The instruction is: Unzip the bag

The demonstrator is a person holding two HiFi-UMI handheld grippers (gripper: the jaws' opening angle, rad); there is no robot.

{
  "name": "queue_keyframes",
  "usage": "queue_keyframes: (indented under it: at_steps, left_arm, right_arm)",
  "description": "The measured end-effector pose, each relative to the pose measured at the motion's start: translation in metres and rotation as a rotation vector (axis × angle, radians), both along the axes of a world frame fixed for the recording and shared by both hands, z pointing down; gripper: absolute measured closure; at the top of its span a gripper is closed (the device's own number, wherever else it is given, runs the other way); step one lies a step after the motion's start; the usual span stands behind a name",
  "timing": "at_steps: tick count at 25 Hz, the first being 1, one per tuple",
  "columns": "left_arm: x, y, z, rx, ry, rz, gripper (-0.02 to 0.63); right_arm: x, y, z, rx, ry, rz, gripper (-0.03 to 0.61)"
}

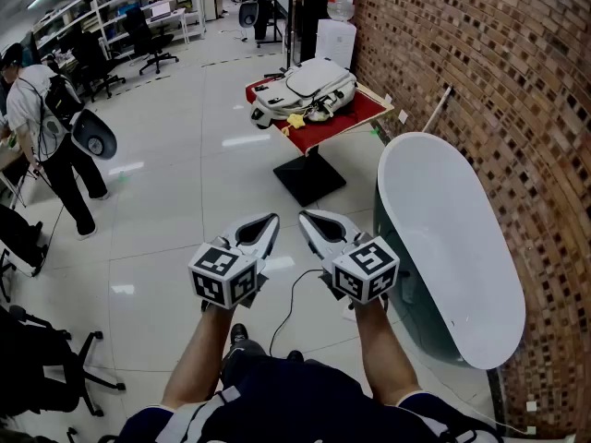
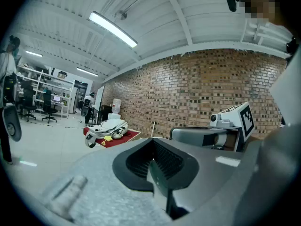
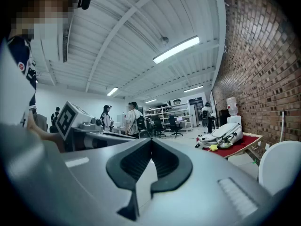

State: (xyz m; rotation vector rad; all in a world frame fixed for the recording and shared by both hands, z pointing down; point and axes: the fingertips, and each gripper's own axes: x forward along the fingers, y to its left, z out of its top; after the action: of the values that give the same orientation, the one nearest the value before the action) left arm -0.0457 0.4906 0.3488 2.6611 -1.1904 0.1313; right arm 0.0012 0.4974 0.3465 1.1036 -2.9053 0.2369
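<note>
A grey-white backpack point(image 1: 305, 89) lies on a small red-topped table point(image 1: 323, 129) across the room, well beyond both grippers. My left gripper point(image 1: 266, 222) and right gripper point(image 1: 310, 220) are held side by side in front of my body, pointing toward the table, both shut with nothing between their fingers. The left gripper view shows the backpack point(image 2: 109, 128) small and distant above its shut jaws, the left gripper point(image 2: 151, 142) itself filling the foreground. In the right gripper view the backpack point(image 3: 224, 134) lies far to the right of the shut right gripper point(image 3: 151, 142).
A white bathtub point(image 1: 448, 238) stands along the brick wall on the right. A water dispenser point(image 1: 338, 24) sits behind the table. A person point(image 1: 51, 132) stands at the left near office chairs point(image 1: 152, 40). A thin cable point(image 1: 291, 301) runs over the tiled floor.
</note>
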Motion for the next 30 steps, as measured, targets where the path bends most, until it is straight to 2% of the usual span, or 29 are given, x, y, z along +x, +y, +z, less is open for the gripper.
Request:
queue_keyframes:
  at_steps: [8, 13, 19, 30]
  left_arm:
    - [0.0, -0.036, 0.022, -0.017, -0.007, 0.021, 0.612]
    - [-0.006, -0.074, 0.037, -0.05, 0.024, 0.042, 0.612]
    - [-0.021, -0.15, 0.06, -0.094, 0.083, 0.068, 0.612]
    - [-0.069, -0.28, 0.083, -0.154, 0.105, 0.141, 0.612]
  right_arm:
    - [0.001, -0.032, 0.017, -0.037, 0.008, 0.009, 0.574]
    - [-0.003, -0.067, 0.034, -0.078, 0.04, 0.036, 0.574]
    - [-0.014, -0.136, 0.059, -0.142, 0.085, 0.073, 0.574]
    - [-0.046, -0.257, 0.075, -0.226, 0.108, 0.202, 0.574]
